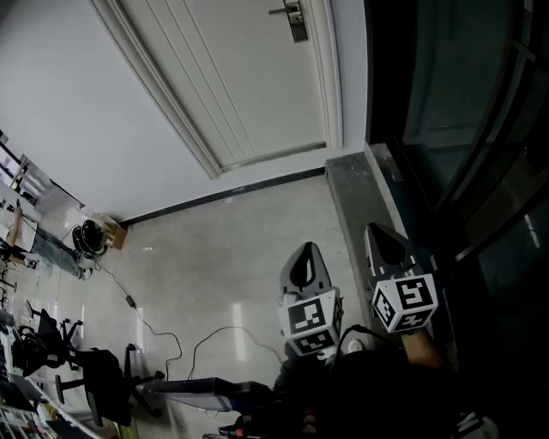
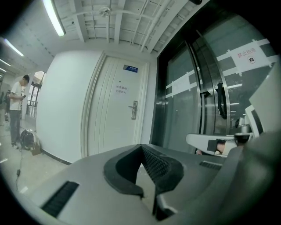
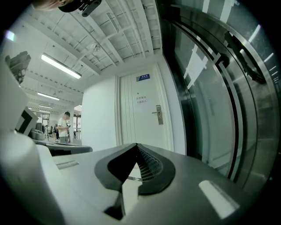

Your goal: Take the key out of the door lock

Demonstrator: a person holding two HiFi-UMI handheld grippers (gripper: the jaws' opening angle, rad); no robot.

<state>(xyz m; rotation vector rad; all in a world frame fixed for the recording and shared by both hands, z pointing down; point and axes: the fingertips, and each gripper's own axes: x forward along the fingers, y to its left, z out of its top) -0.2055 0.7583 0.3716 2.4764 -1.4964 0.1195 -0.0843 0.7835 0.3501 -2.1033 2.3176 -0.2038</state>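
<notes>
A white door (image 1: 249, 77) stands shut across the tiled floor. Its metal lock plate with a lever handle (image 1: 296, 19) is at the top of the head view; it also shows far off as the lock plate (image 2: 134, 110) and the lock plate (image 3: 158, 114). A key is too small to make out. My left gripper (image 1: 306, 255) and right gripper (image 1: 383, 236) are held low and side by side, both pointing toward the door and well short of it. The left gripper (image 2: 141, 147) has its jaws together with nothing between them, and so does the right gripper (image 3: 136, 146).
A dark glass door (image 1: 455, 129) with a grey stone threshold (image 1: 360, 197) runs along the right. Cables (image 1: 163, 334) trail over the floor, and office chairs (image 1: 94, 377) and a box (image 1: 111, 231) are at the left. A person (image 2: 16, 110) stands far off at the left.
</notes>
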